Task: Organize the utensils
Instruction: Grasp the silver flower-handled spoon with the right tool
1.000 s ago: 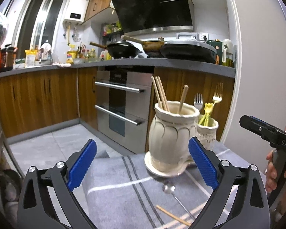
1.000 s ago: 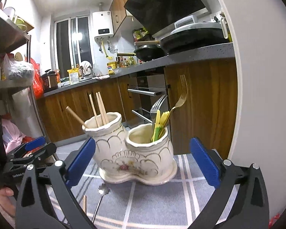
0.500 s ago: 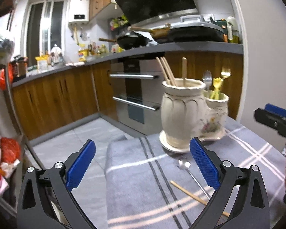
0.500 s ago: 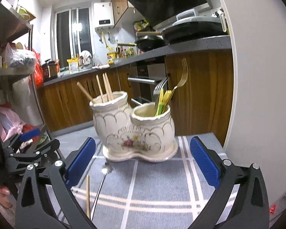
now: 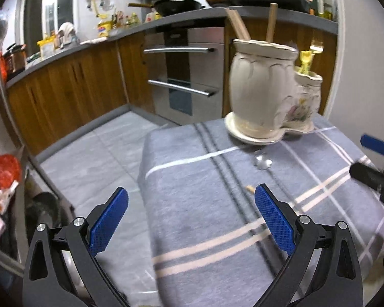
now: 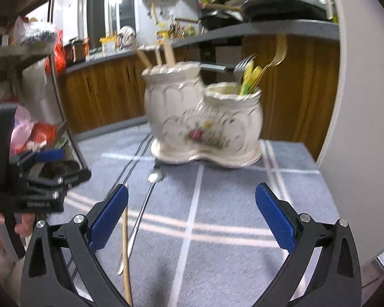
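a spoon and a single chopstick lie side by side on the grey striped cloth, just in front of the cream two-pot holder. both have their long axes running toward the holder, spoon bowl at the far end, nearly touching its base. the left gripper and right gripper both have jaws spread wide, holding nothing. compared with half a second ago, both cameras sit lower and further back, so the holder looks higher and blurred.
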Available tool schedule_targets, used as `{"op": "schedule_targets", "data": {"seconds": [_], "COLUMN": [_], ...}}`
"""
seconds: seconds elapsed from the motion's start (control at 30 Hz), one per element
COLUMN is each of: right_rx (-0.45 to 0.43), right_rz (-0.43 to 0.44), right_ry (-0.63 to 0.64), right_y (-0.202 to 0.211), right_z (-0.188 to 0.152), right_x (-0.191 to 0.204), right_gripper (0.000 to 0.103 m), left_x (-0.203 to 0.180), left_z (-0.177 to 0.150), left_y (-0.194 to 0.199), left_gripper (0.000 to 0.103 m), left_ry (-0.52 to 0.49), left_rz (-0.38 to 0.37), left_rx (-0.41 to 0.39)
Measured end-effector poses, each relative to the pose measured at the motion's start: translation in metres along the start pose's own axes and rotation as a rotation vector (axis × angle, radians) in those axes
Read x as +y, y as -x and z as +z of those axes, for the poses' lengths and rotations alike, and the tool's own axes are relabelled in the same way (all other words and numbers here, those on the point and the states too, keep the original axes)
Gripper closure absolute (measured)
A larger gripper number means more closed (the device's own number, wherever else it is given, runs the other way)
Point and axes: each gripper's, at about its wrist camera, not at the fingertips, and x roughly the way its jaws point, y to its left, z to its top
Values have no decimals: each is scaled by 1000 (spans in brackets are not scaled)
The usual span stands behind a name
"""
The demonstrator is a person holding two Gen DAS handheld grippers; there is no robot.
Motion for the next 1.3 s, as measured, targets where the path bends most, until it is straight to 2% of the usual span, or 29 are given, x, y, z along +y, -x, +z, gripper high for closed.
{"op": "schedule_targets", "data": {"seconds": [0.13,0.23,0.4,0.5,0.7,0.77,0.97,1.07,1.27,1.3], "right_rx": [77,130,200,225,227,239,259,297,330,334], "right_rz": [54,98,134,138,113,96,48,45,39,50], "right_ry": [46,81,167,190,168,138,143,124,122,121], "right_y": [-9,-15,-26,-30,-32,-37,-67,-84,-96,-96], "right_z": [-7,-10,-13,-16,-14,-8,8,12,19,18], "right_x": [17,32,58,65,57,52,49,49,50,50], "right_gripper": [8,21,57,68,69,79,81,88,90,95], "left_x": [8,7,2,2,1,0,-1,-1,1,1], "left_z": [0,1,-1,-1,-1,-1,0,0,-1,-1], "left_y": [4,6,7,7,6,6,3,3,3,3], "left_gripper": [5,5,5,5,5,5,5,5,5,5], "left_ry": [15,4,-35,-37,-39,-46,-36,-43,-39,-39], "left_rz": [-16,-22,-33,-42,-80,-73,-78,-74,-82,-85], "left_rx": [-3,-11,-7,-6,12,6,15,14,16,16]}}
